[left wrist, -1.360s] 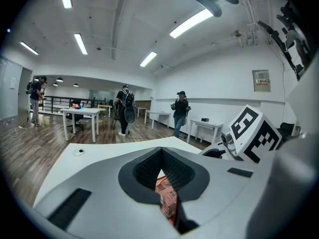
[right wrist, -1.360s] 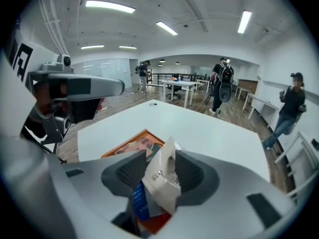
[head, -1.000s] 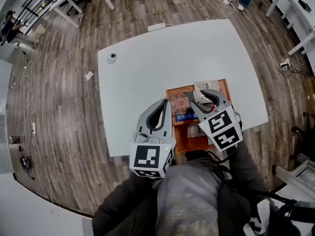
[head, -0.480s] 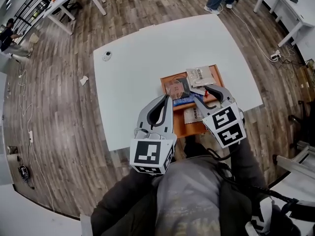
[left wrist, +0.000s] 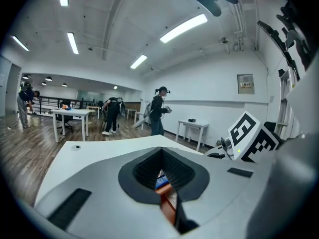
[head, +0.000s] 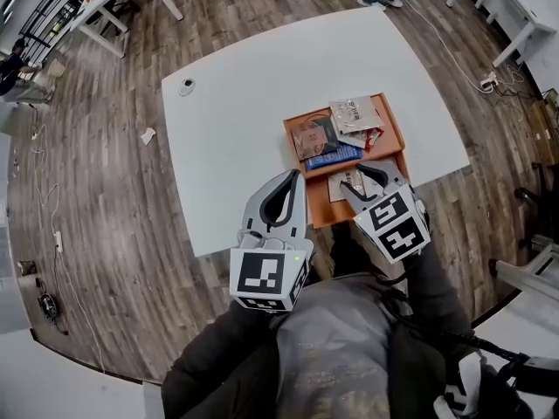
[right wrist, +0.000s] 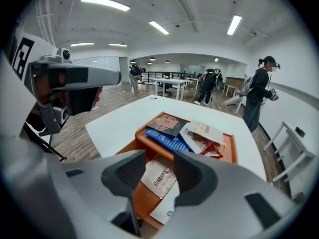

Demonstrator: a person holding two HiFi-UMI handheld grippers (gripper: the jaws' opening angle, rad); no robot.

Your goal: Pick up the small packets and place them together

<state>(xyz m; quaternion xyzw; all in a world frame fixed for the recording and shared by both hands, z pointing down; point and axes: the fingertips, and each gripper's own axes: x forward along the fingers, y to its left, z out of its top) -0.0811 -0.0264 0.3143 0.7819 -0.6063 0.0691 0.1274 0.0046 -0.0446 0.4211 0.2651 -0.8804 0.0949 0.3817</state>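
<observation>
Now, starting at the left, the left gripper [head: 293, 177] hangs over the bare white table [head: 236, 120], just beside the left rim of the orange tray [head: 393, 142]. Its jaws are together and nothing is caught between them; its own view shows only a sliver of the tray and a blue packet through the gap in the pads. The tray sits at the table's near edge, toward the right corner, and a cross wall splits it into a far and a near compartment. The far compartment already holds a loose heap: a dark brownish packet [head: 310, 133] at the left, the blue packet [head: 336, 155] against the dividing wall, a pale printed packet [head: 354, 112] at the far right corner, and a red-trimmed packet [head: 371, 138] under it. In the near compartment a tan packet [right wrist: 160, 177] lies flat, with a white packet [right wrist: 167, 210] half under its near end. The right gripper [head: 365, 178] is poised over this compartment, tilted down, with its jaws apart and empty. The tan packet lies directly below and slightly ahead of the gap, and its long axis appears to run roughly away from the gripper, a little skewed. The right hand is plainly the nearer one, so a short descent and a close across the packet's narrow width looks like the likely next move.
</observation>
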